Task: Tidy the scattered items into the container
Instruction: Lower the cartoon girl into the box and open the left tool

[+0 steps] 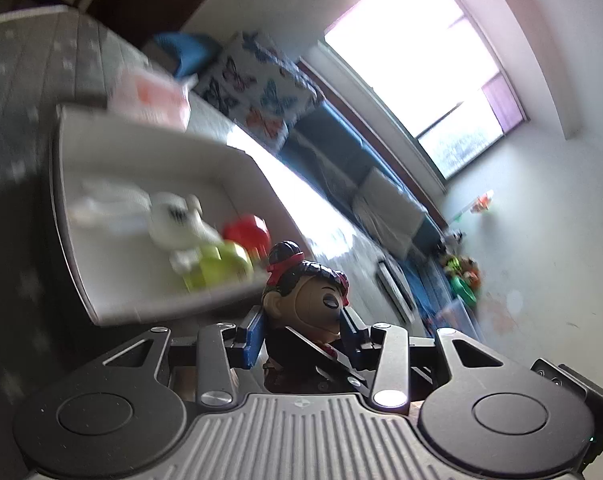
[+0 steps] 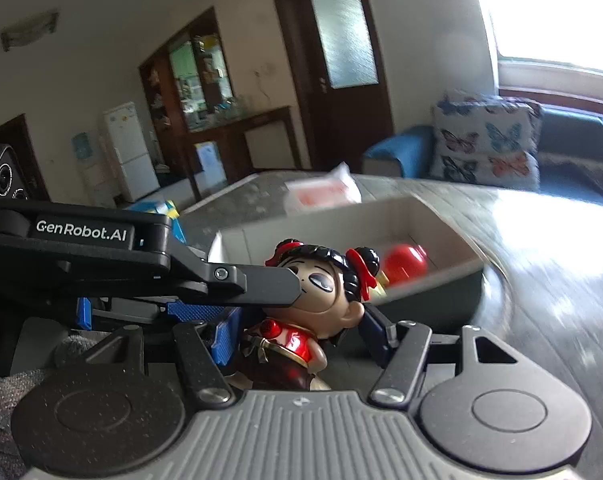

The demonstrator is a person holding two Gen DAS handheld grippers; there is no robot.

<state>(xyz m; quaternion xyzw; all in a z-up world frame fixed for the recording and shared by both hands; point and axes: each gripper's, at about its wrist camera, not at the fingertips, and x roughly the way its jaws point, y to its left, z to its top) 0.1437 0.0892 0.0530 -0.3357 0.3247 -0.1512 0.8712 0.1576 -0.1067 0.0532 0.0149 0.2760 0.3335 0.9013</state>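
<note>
A doll figurine with black hair buns and red ribbons (image 1: 309, 300) sits between the fingers of both grippers. My left gripper (image 1: 301, 326) is shut on its head and body, seen from behind and side. My right gripper (image 2: 301, 332) is also shut on the same figurine (image 2: 317, 292), red-clad body facing me; the left gripper's black finger (image 2: 261, 286) presses its face. The white box container (image 1: 101, 184) lies just beyond, holding a white toy (image 1: 177, 216), a red toy (image 1: 249, 232) and a yellow-green toy (image 1: 217, 266). The box (image 2: 433, 276) and red toy (image 2: 405, 264) show ahead in the right wrist view.
A white packet with orange print (image 1: 149, 96) lies behind the box on the dark grey table (image 1: 21, 80). A butterfly cushion (image 2: 485, 140) and blue sofa (image 2: 401, 152) stand beyond the table. A blue-yellow item (image 2: 169, 212) lies at the left.
</note>
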